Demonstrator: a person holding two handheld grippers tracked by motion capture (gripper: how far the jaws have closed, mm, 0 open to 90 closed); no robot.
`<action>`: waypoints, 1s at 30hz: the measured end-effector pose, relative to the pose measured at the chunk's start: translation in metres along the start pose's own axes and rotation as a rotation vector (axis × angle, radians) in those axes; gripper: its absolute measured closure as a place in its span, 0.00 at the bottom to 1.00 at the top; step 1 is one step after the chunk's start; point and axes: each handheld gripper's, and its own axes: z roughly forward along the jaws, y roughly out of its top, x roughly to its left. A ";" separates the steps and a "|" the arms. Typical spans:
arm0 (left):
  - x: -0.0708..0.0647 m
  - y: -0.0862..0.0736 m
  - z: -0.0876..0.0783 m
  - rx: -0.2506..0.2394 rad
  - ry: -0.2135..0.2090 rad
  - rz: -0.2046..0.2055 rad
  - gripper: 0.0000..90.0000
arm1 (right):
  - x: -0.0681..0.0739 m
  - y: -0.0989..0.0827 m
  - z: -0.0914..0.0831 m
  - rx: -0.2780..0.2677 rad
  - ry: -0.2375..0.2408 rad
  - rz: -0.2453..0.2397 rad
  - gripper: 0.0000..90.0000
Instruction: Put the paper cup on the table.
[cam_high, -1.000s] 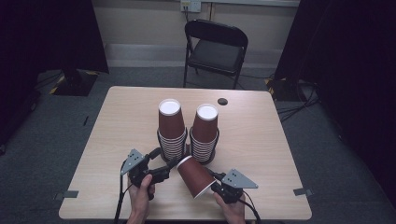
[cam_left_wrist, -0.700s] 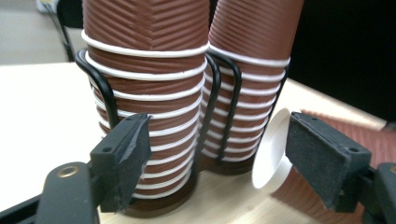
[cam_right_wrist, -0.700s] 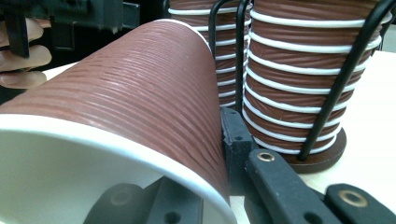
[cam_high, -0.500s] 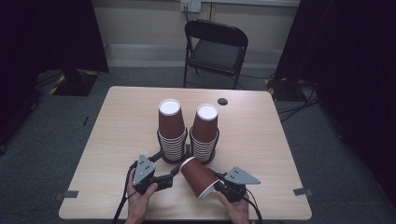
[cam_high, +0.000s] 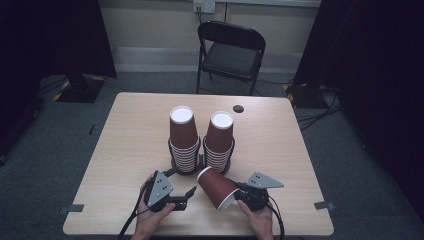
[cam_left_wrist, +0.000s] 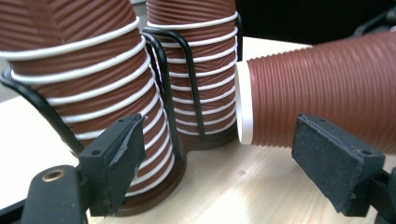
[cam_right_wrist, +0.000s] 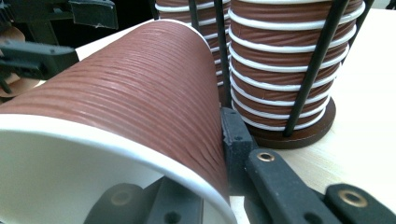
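Brown cup pinched at its rim by right gripper; left gripper jaws spread, empty.

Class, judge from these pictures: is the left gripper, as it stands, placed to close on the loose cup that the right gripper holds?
Probably yes. The left gripper is open, and in its own view the loose cup lies just beyond its jaws with nothing between. The cup stacks stand behind, out of the way. The right gripper holds the cup's rim.

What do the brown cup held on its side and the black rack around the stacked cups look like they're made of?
Held cup: likely paper, with a matte ribbed brown sleeve, rolled white rim and white inside. Rack: thin bent rods, probably black-coated metal wire, on a round, dark brown base, possibly wood.
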 end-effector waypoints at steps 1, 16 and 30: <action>-0.001 0.000 0.000 -0.001 -0.003 0.019 0.19 | 0.000 0.001 0.000 0.005 -0.001 0.000 0.96; -0.025 -0.001 0.005 0.025 0.010 0.250 0.18 | -0.002 0.014 0.002 0.104 0.064 0.004 0.96; -0.051 -0.002 0.013 0.061 0.087 0.471 0.17 | -0.002 0.026 0.006 0.143 0.092 0.040 0.96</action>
